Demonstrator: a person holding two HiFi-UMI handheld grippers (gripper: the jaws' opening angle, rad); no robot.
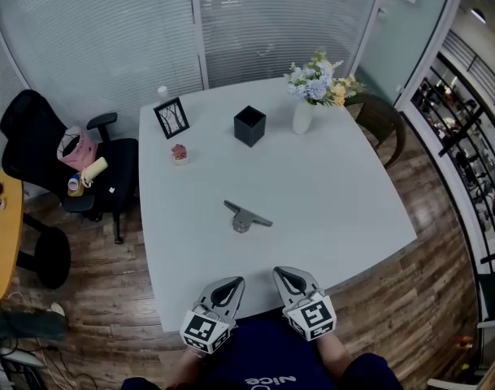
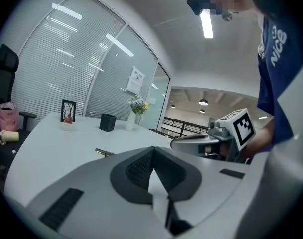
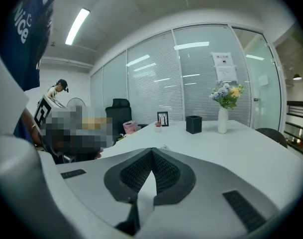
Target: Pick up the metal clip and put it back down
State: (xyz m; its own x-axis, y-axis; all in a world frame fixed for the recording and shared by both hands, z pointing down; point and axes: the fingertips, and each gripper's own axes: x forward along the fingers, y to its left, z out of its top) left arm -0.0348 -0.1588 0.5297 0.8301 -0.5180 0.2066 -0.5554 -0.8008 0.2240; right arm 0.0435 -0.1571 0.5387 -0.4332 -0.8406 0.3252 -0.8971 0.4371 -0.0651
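The metal clip (image 1: 245,217) lies flat on the white table (image 1: 336,193), near its middle. It also shows as a thin grey bar (image 2: 104,152) just beyond the left gripper's jaws. My left gripper (image 1: 231,284) and right gripper (image 1: 286,276) hover side by side over the table's near edge, well short of the clip. Both are shut with nothing between the jaws. In the left gripper view the left gripper (image 2: 152,151) has its tips touching. The right gripper (image 3: 152,151) looks the same in its own view. The right gripper's marker cube (image 2: 238,126) appears beside the left one.
At the table's far side stand a black square holder (image 1: 249,126), a white vase of flowers (image 1: 306,104), a small picture frame (image 1: 171,117) and a little pink ornament (image 1: 179,153). A black office chair (image 1: 52,153) stands left of the table, another chair (image 1: 381,120) at the far right.
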